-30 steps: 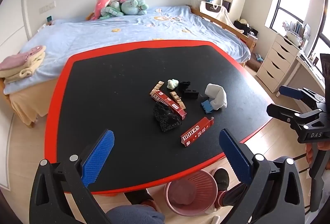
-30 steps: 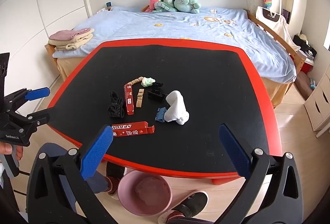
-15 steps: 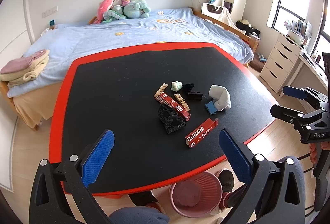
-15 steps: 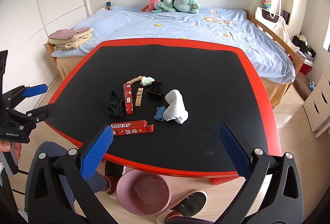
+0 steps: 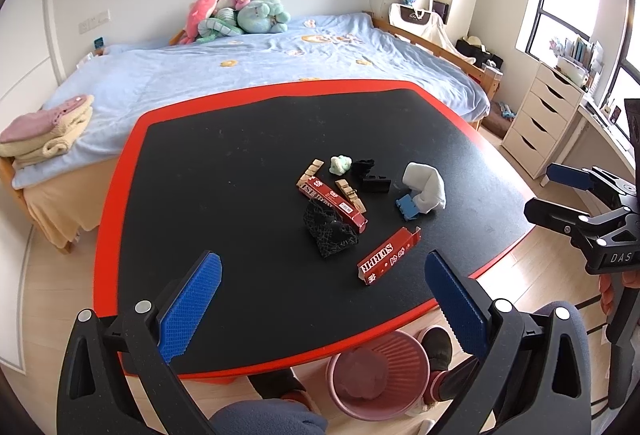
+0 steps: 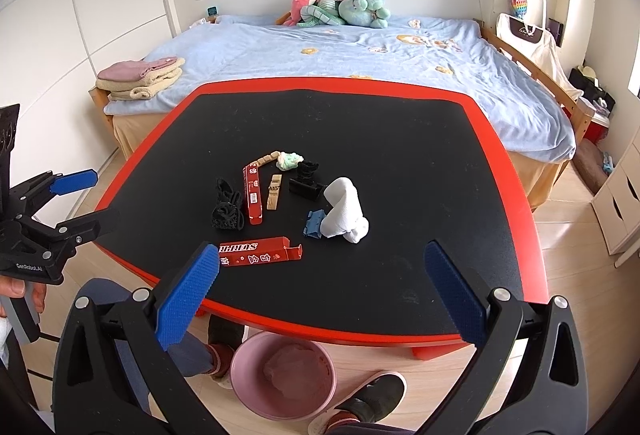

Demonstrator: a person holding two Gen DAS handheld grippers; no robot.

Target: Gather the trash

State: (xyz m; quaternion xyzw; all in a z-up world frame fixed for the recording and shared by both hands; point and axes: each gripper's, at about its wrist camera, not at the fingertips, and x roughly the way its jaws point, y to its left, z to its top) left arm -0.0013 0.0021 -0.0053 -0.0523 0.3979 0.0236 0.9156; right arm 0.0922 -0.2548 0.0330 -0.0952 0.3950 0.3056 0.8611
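matt black table (image 6: pixel 400 139); glossy red cardboard box (image 6: pixel 256 253); wooden clothespin (image 6: pixel 274 192); white cloth (image 6: pixel 345 211)

Black table (image 5: pixel 248 203) red-rimmed, 2 red cartons (image 5: pixel 389 255), pink bin (image 6: pixel 282 375)

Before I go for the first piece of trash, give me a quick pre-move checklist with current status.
1. Left gripper jaws open, empty: ok.
2. Right gripper jaws open, empty: ok.
3. Red box nearest the table edge, lying apart from the rest: ok.
4. Pink bin on the floor below the near edge, mouth open: ok.
5. Bin has room: cannot tell, something crumpled already lies inside.
6. Shoes beside the bin: not ok.
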